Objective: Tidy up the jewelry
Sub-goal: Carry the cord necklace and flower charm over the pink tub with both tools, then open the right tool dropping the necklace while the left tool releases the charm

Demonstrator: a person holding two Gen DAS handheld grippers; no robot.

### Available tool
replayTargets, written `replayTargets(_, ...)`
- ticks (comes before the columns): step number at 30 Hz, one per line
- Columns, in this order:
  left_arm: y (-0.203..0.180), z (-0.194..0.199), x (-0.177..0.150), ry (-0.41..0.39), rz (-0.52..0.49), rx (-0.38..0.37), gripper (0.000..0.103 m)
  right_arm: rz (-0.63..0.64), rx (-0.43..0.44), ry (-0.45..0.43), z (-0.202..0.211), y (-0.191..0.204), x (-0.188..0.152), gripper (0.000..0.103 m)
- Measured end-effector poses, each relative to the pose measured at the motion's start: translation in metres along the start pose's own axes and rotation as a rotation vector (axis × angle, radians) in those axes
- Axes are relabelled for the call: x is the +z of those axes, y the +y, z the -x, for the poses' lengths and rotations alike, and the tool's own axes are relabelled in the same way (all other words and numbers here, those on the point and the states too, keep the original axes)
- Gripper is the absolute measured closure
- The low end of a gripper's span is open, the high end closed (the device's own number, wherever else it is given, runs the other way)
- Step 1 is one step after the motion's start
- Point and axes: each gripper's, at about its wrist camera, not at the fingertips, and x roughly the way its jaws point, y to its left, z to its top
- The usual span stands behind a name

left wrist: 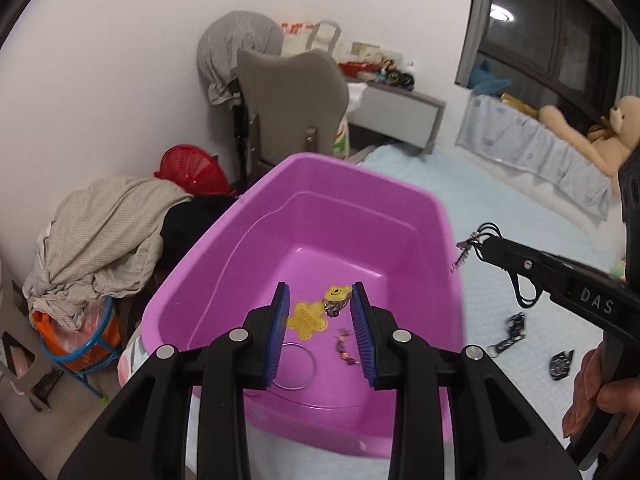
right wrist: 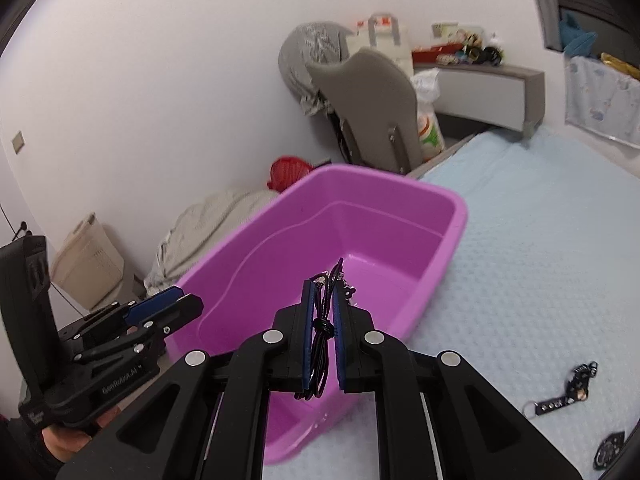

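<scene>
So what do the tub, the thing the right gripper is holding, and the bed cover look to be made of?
Tub: moulded plastic, pink-purple, semi-glossy; smooth walls with soft highlights and a rolled rim.
Cord in the right gripper: thin black string or leather-like cord, knotted, with small metal-looking charms at the end; exact material unclear.
Bed cover: pale blue quilted fabric, matte, with a fine bumpy texture.

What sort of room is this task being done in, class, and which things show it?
Most likely a bedroom: a bed with a pale blue cover, a teddy bear by the dark window, and clothes heaped on a chair.
</scene>
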Motion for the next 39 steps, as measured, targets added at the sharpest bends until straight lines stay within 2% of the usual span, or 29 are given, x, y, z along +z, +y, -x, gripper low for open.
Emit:
replayTargets(10,0.012,-0.060,-0.005,0.134,0.034,0.030,0.072,0.035,-0.052,0.185,-0.088,0.001,0.007,0.094)
replayTargets(13,0.016,-0.069,-0.006,0.161,0.037,0.051,0.070,0.034,-0.069,0.208,-0.103,0.001,0.007,0.094)
replayTargets(14,0.017,-0.070,-0.007,0.165,0.034,0.058,0.069,0.034,-0.072,0.213,-0.106,0.001,0.008,0.093)
replayTargets(15,0.018,-0.070,-0.007,0.165,0.031,0.065,0.062,0.037,-0.085,0.217,-0.109,0.002,0.008,0.090)
replayTargets(16,0.019,-0.070,-0.006,0.162,0.027,0.074,0.050,0.038,-0.105,0.218,-0.111,0.002,0.009,0.072)
replayTargets(17,0.020,-0.068,-0.007,0.156,0.026,0.090,0.040,0.035,-0.116,0.214,-0.112,0.002,0.010,0.045)
replayTargets(18,0.021,-0.066,-0.008,0.148,0.030,0.099,0.026,0.030,-0.115,0.204,-0.111,0.002,0.011,0.039)
replayTargets(20,0.024,-0.061,-0.008,0.128,0.039,0.110,0.025,0.029,-0.120,0.180,-0.106,0.001,0.011,0.038)
replayTargets(31,0.024,-0.051,-0.010,0.136,0.050,0.111,0.025,0.029,-0.112,0.164,-0.090,0.001,0.007,0.038)
replayTargets(39,0.024,-0.030,-0.016,0.126,0.064,0.111,0.025,0.036,-0.088,0.141,-0.062,0.008,-0.008,0.038)
